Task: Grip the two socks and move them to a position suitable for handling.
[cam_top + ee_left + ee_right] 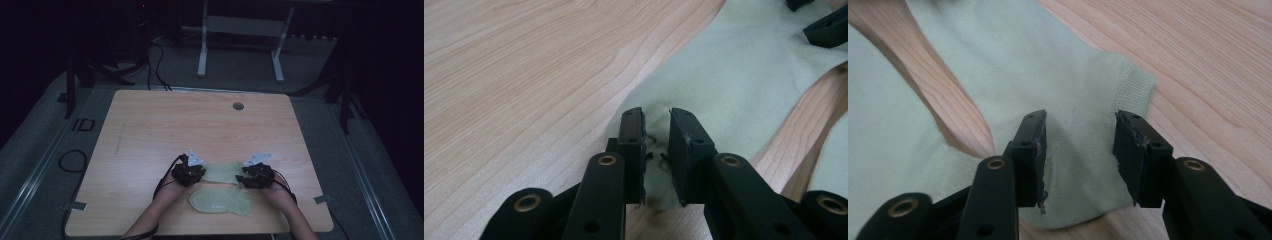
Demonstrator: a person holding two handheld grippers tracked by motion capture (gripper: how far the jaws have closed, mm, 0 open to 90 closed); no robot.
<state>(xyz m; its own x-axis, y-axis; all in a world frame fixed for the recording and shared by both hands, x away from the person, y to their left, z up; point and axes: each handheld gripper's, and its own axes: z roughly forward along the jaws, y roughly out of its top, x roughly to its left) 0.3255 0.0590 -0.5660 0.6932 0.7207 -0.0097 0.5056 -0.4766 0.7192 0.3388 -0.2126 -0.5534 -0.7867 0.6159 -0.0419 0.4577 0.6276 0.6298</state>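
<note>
High view: wooden tabletop point(150, 125) w/ two pale green socks near the near edge. Far sock point(223, 171) lies flat, stretched left to right between both grippers. Near sock point(221, 202) lies just nearer, between the person's forearms, apart from the jaws. Left gripper point(188, 172) sits at the far sock's left end, right gripper point(256, 176) at its right end; both rest low on the tabletop, hands behind them. A small round grommet point(238, 106) is far off toward the far edge. Floor beyond is dark, w/ a white table frame point(240, 45).

Left gripper view: jaws stand a narrow gap apart over the sock's point(744, 85) end, fabric bunched up between them. Pads look just off the cloth or barely brushing it, not pressing hard; I read them as open. Other gripper's black tips point(826, 27) show at the far end of the same sock. Edge of the second sock point(834, 160) at right.

Right gripper view: jaws clearly wider apart, straddling the sock's point(1013, 60) ribbed cuff end, which lies flat on the wood between them; no pinch. Second sock point(888, 130) at left, a strip of bare wood between the two.
</note>
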